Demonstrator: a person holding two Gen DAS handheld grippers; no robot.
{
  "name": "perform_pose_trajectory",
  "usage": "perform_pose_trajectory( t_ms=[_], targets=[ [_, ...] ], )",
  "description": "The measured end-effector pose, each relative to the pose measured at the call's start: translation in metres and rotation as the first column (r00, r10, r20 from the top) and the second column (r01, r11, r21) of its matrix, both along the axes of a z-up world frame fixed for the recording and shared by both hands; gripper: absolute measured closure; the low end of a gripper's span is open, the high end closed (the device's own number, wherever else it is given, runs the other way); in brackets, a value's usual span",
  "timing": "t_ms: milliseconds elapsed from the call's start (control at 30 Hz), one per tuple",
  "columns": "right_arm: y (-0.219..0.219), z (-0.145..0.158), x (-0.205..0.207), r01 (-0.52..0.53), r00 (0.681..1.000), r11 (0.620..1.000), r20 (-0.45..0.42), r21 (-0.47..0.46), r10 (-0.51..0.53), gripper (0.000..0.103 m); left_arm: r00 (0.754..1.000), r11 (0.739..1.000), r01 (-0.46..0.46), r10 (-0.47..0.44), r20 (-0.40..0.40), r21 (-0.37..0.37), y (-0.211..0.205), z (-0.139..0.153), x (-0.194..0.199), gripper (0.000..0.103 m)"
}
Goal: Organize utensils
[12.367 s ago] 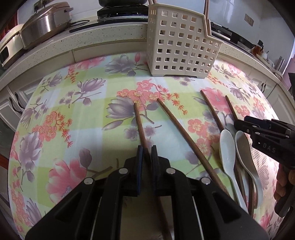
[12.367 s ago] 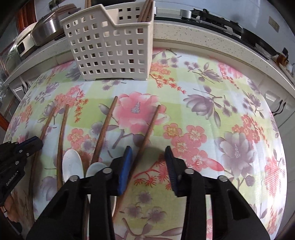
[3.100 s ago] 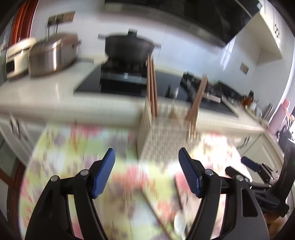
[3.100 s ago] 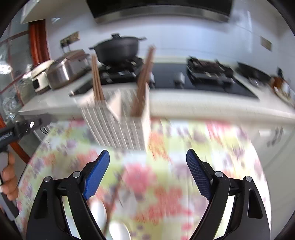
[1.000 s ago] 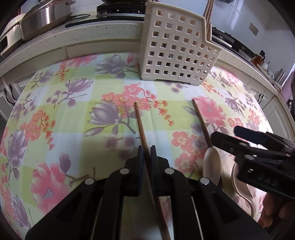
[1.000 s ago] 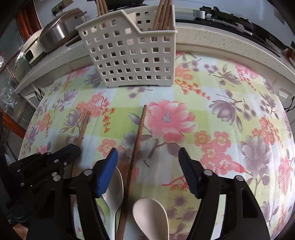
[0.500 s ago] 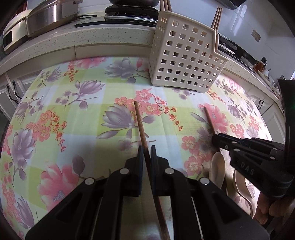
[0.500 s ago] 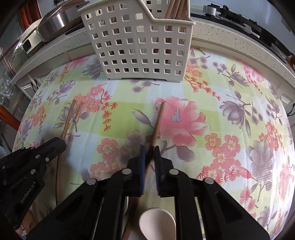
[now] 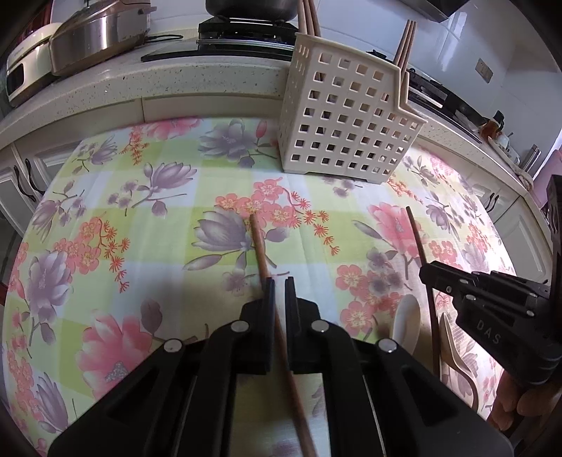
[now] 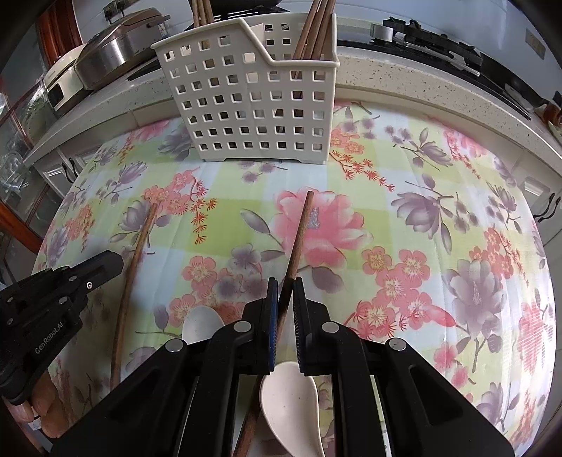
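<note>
My left gripper (image 9: 277, 281) is shut on a brown wooden chopstick (image 9: 258, 242) whose tip points toward the cream perforated utensil basket (image 9: 346, 123). My right gripper (image 10: 285, 281) is shut on a second chopstick (image 10: 300, 232); it also shows in the left wrist view (image 9: 418, 242). The left gripper's chopstick shows in the right wrist view (image 10: 135, 256), with the left gripper (image 10: 116, 260) at the left. The basket (image 10: 253, 105) holds several chopsticks (image 10: 314, 28) upright. Two white spoons (image 10: 291, 400) (image 10: 202, 323) lie on the flowered tablecloth (image 10: 421, 218) under my right gripper.
A speckled stone counter edge (image 9: 175, 88) runs behind the table. A steel cooker (image 9: 95, 31) stands at the back left and a stove with a black pot (image 9: 246, 7) behind the basket. Cabinet handles (image 10: 548, 207) sit below the counter.
Both grippers have lifted a little and drawn back with their chopsticks held. One second ago my right gripper was open around its chopstick; it has since shut on it.
</note>
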State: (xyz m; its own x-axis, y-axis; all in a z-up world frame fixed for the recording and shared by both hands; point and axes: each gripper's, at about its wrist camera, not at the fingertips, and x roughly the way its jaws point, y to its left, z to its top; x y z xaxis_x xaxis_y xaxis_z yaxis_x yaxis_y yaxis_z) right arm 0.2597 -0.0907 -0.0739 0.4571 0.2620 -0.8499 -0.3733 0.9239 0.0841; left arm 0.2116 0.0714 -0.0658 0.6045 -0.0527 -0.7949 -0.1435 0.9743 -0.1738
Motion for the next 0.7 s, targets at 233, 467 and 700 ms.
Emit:
perform_pose_trajectory(
  t_ms=[233,467,700],
  targets=[
    [-0.005,-0.001,0.002,0.017,1.0,1.0,-0.01,0.004,-0.017,0.092,1.0,1.0,-0.01,0.01,-0.006,-0.007,0.004,0.0,-0.002,0.092],
    [-0.003,-0.01,0.003,0.016,1.0,1.0,-0.026,-0.004,-0.016,0.091,0.999,0.998,0.001,0.001,-0.042,0.061,-0.007,-0.011,0.002,0.082],
    [0.004,-0.018,0.002,-0.003,1.0,0.999,-0.002,-0.032,0.003,0.09,0.998,0.986,0.016,-0.006,-0.061,0.168,-0.021,-0.021,0.008,0.085]
  ],
)
